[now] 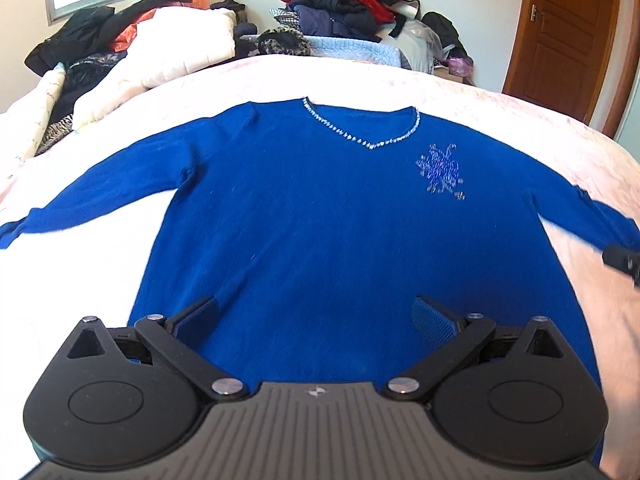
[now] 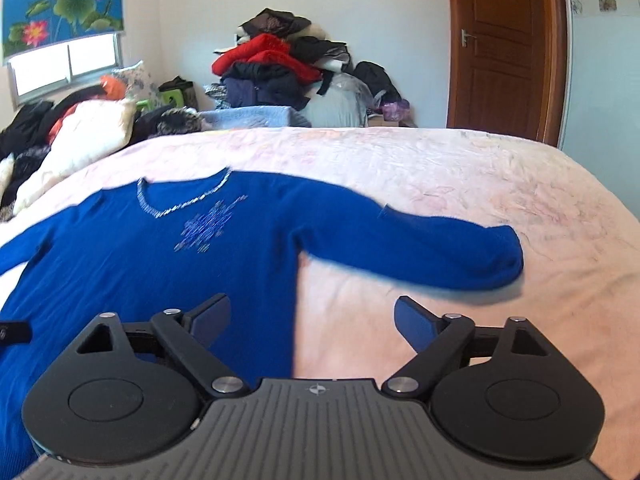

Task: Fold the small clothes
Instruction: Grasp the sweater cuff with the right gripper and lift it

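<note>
Left-wrist view: blue sweater (image 1: 320, 220) lies flat, front up, on the bed (image 1: 500, 112), neckline away from the camera and hem nearest, its long axis running straight ahead from the left tongs (image 1: 316, 316). These tongs stand wide apart over the lower body of the garment, nothing between the pads and no clear contact with the knit. Both sleeves spread sideways; a dark part of the other tool shows at the right edge, near the right-hand sleeve. Right-wrist view: the right tongs (image 2: 312, 320) straddle the sweater's side edge, one finger over blue cloth, the other over bare bedcover; they are fairly wide and hold nothing. The outstretched sleeve (image 2: 440, 248) lies ahead and to the right, pointing across the view. Judged from this layout, the right hand is nearer that sleeve, the likely first fold inward.
</note>
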Motion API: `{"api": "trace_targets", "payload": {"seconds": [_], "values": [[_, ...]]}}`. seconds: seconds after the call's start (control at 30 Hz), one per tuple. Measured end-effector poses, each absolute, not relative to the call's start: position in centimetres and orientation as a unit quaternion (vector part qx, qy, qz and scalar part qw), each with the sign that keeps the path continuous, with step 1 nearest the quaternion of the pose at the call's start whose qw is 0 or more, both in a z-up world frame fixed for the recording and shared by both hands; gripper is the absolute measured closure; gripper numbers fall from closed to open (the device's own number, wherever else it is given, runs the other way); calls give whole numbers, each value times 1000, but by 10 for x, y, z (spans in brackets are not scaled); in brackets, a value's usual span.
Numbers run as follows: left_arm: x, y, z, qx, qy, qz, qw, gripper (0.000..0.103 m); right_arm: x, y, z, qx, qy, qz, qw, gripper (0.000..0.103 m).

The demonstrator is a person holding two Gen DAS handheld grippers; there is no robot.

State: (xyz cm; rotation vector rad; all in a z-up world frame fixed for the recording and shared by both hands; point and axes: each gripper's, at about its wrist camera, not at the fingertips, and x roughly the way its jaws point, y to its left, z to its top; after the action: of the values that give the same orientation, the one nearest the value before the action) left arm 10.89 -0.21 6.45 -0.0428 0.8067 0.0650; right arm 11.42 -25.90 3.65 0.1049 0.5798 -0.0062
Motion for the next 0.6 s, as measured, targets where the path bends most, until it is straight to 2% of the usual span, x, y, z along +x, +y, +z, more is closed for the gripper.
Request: {"api": "trace_targets", "payload": {"seconds": [0.17,0.23,0.3,0.43,0.6], "values": [[133,-17,63,-25,405,27,914,0,170,-313,29,196,309,9,931,19],[139,-24,63,-24,407,23,913,0,192,-338,19,292,321,19,901,28],[145,-32,65,-18,407,19,913,0,209,-360,6,375,329,24,866,43],[157,-44,66,-6,406,14,914,0,233,-387,-16,472,325,10,819,44],[171,-57,67,-5,406,2,914,0,251,-410,-49,593,316,8,741,60]]}}
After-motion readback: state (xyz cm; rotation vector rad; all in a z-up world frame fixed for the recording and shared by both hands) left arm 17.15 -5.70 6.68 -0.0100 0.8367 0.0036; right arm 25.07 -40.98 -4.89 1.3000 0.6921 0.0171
